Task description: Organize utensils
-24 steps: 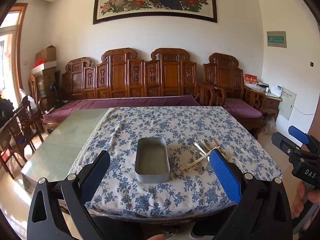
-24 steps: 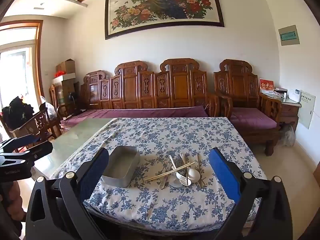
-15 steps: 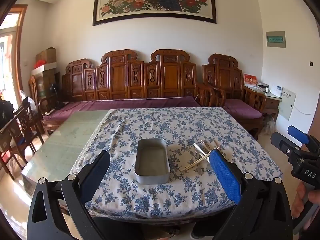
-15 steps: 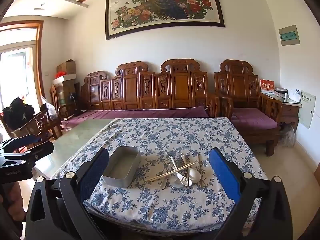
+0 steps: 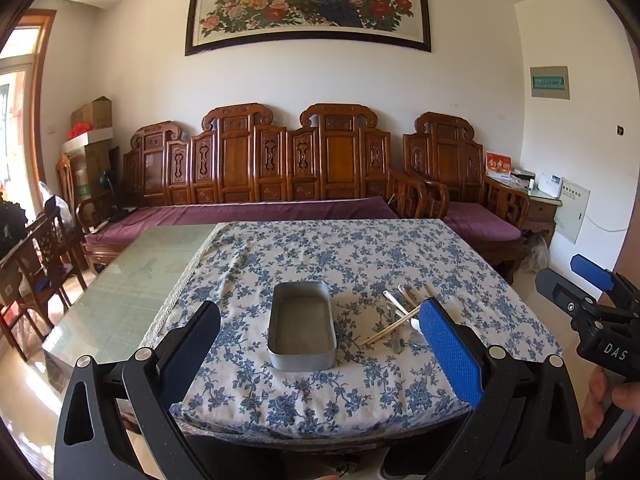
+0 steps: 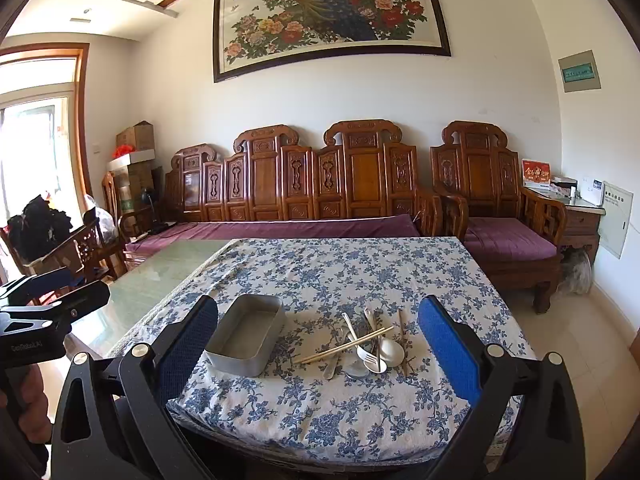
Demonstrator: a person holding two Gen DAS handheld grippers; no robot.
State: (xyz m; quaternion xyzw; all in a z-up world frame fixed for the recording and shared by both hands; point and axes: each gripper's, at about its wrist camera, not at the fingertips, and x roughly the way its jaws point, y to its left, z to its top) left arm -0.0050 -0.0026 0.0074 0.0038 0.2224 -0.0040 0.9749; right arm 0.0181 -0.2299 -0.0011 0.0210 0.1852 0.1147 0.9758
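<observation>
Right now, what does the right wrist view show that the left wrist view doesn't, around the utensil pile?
Only the right wrist view shows the whole pile: the white spoon bowl, the white fork head and a dark chopstick at its right edge. The left gripper appears only here, at the far left.

Only the left wrist view shows the right gripper, at the far right; its own blue finger pad hides the pile's near end.

Both show the empty rectangular metal tin, the pale wooden chopsticks lying across the pile, and the blue floral tablecloth.
</observation>
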